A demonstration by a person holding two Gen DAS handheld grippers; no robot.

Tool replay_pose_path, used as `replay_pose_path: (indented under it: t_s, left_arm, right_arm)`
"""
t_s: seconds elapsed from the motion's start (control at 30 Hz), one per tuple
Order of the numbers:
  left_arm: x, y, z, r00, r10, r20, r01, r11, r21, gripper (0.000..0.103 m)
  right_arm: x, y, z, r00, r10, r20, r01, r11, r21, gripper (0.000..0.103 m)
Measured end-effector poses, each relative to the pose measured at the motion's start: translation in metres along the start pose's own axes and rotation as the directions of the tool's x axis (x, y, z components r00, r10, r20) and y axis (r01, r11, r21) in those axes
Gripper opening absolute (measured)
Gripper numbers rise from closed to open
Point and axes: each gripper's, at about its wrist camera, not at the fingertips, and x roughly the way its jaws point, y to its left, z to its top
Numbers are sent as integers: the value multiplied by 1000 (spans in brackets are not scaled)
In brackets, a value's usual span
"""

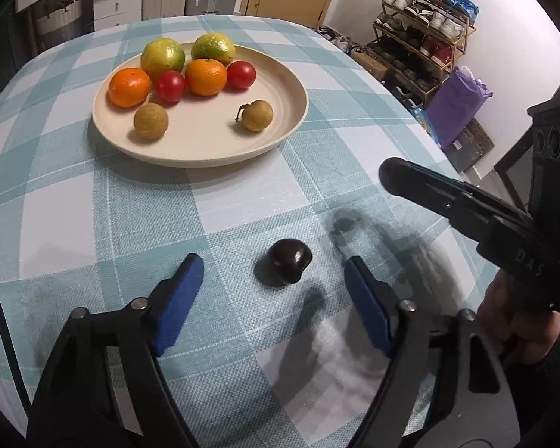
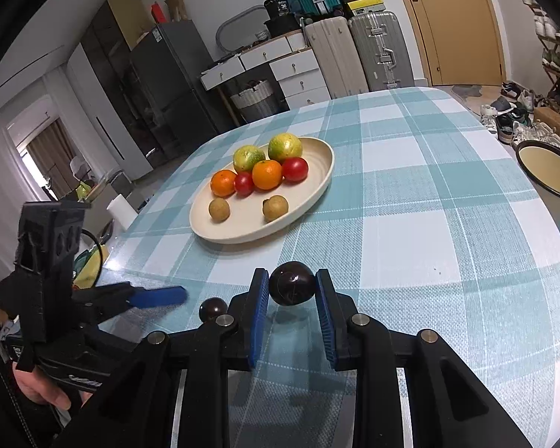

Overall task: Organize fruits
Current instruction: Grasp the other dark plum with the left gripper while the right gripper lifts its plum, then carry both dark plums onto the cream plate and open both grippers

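Note:
A cream plate (image 1: 280, 86) (image 2: 317, 183) on the checked tablecloth holds two green-yellow citrus, two oranges, two red fruits and two brown longans. A dark plum (image 1: 285, 266) lies on the cloth between the open fingers of my left gripper (image 1: 272, 272), untouched; it also shows in the right wrist view (image 2: 212, 308). My right gripper (image 2: 292, 287) is shut on a second dark plum (image 2: 292, 286), held just above the cloth. The right gripper's black finger shows at the right of the left wrist view (image 1: 448, 201).
A black-rimmed cream bowl (image 2: 548, 170) stands at the table's right edge. Beyond the table are a shoe rack (image 1: 422, 30), a purple bag (image 1: 455, 108), drawers, suitcases and a fridge. A person's hands hold both gripper handles.

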Motion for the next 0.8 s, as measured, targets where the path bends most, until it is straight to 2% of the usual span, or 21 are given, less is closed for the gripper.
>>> replay_pose_path:
  t_s: [0.03, 0.1, 0.13, 0.2, 0.27, 0.37, 0.8]
  left_arm:
    - [0, 0, 1, 1000, -7, 1, 7, 1000, 0, 67]
    - [1, -1, 2, 1000, -22, 0, 22, 1000, 7, 49]
    - [1, -1, 2, 1000, -31, -3, 31, 999, 11, 44]
    - [3, -3, 3, 999, -49, -9, 50, 999, 21, 29]
    - [4, -3, 4, 998, -67, -10, 68, 997, 28, 22]
    - [5, -3, 5, 994, -111, -16, 111, 993, 26, 21]
    - [-18, 24, 38, 990, -119, 79, 122, 992, -34, 21]
  right_arm:
    - [0, 0, 1, 1000, 1, 2, -1, 1000, 0, 26]
    - [2, -1, 2, 1000, 5, 0, -5, 1000, 3, 26]
    - [2, -1, 2, 1000, 7, 0, -7, 1000, 4, 26]
    - [2, -2, 3, 1000, 9, 2, -9, 1000, 5, 26]
    - [4, -2, 3, 1000, 10, 0, -10, 1000, 6, 26]
    - [5, -2, 4, 1000, 14, -5, -14, 1000, 8, 26]
    - [15, 4, 24, 999, 41, 4, -41, 999, -6, 26]
